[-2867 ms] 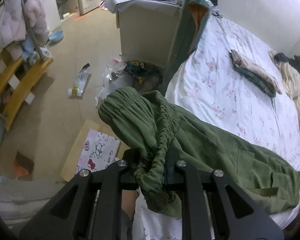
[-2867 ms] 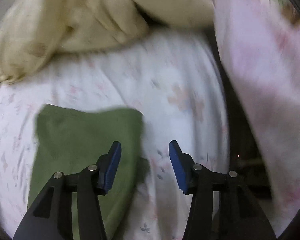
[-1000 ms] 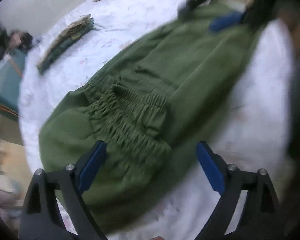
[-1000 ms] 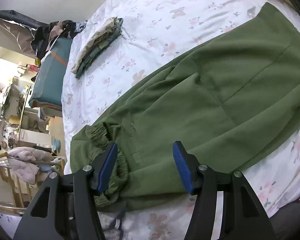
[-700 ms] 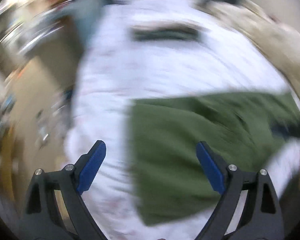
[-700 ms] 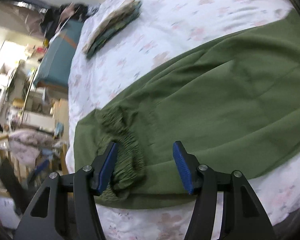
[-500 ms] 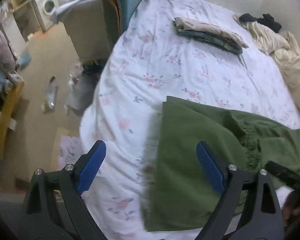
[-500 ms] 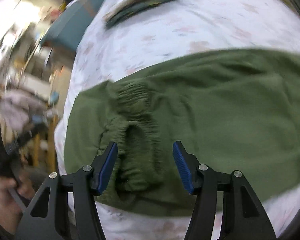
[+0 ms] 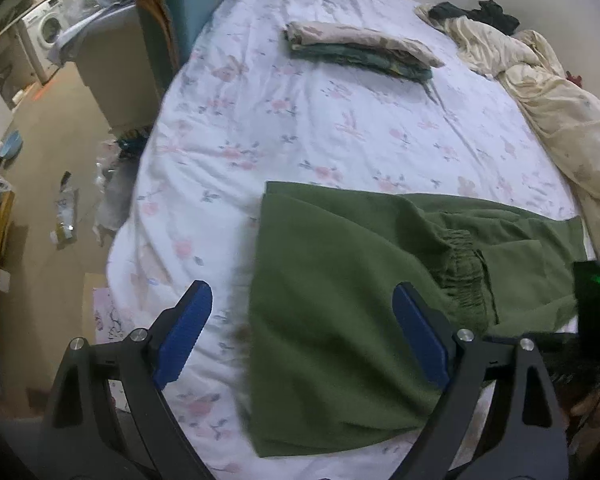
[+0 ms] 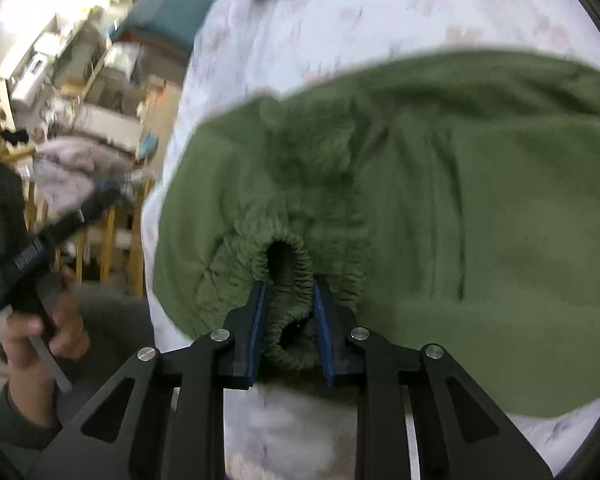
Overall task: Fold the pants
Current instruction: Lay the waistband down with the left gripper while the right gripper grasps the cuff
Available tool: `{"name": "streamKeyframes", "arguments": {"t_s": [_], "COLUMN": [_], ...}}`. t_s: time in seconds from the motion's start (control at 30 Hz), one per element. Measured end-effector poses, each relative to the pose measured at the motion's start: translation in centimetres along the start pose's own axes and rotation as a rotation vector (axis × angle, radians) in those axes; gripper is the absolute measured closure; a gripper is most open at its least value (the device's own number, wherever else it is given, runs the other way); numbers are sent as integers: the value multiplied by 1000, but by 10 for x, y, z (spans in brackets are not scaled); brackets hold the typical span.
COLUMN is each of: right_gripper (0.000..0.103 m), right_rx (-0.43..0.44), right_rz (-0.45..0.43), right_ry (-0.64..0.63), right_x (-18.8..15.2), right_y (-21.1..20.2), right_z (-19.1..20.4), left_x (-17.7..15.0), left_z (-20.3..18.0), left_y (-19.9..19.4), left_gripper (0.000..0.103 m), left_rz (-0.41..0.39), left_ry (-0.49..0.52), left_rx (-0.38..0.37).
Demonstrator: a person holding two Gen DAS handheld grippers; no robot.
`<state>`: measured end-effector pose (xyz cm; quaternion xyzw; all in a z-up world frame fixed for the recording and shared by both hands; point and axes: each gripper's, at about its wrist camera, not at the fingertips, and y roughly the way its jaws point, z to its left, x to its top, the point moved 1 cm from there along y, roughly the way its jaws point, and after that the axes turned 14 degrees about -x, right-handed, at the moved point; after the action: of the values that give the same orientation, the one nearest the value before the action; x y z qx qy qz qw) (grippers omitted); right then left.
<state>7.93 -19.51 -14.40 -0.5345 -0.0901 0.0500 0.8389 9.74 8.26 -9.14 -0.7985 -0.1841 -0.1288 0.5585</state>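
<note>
The green pants (image 9: 332, 320) are lying folded on the flowered bed sheet (image 9: 260, 120), at about five o'clock in the left wrist view, near the bed's near edge. The right hand-held gripper (image 10: 288, 320) has just been closing, and its blue pads are pinching the gathered elastic waistband (image 10: 288, 248) at six o'clock in its own view — the cloth is bunching between them. The left hand-held gripper (image 9: 300, 332) is hovering over the pants' straight folded edge with its jaws standing wide and nothing between them.

The fabric looks soft, limp and fairly thick — likely light to lift but apt to sag and drag on the sheet. The ribbed waistband is probably the firmest hold, since it bunches and should not slip. For the free gripper, the near corner at seven o'clock of the folded edge seems the sensible place to pinch.
</note>
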Motion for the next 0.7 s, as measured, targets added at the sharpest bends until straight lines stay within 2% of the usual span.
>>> {"name": "streamKeyframes", "arguments": {"t_s": [0.1, 0.2, 0.27, 0.37, 0.47, 0.53, 0.63, 0.7], "right_gripper": [75, 62, 49, 47, 47, 47, 47, 47], "right_rx": [-21, 15, 35, -11, -31, -1, 30, 47], "right_rz": [28, 11, -83, -239, -328, -339, -343, -347], "right_ry": [26, 101, 143, 225, 343, 412, 463, 475], "right_x": [-5, -2, -2, -5, -10, -13, -15, -14], "right_y": [7, -16, -47, -90, -114, -119, -123, -126], "right_z": [-1, -12, -24, -46, -71, -84, -98, -100], "left_x": [-2, -7, -12, -22, -32, -35, -44, -48], "left_z": [-12, -22, -33, -64, -100, -121, -144, -152], "left_y": [7, 12, 14, 25, 44, 64, 100, 123], "left_gripper": [13, 13, 13, 13, 13, 13, 13, 13], "left_rz": [25, 50, 65, 98, 119, 136, 175, 200], "left_ry": [44, 66, 55, 7, -50, -82, -103, -74], "left_rx": [-5, 6, -5, -40, -42, -11, 91, 177]}}
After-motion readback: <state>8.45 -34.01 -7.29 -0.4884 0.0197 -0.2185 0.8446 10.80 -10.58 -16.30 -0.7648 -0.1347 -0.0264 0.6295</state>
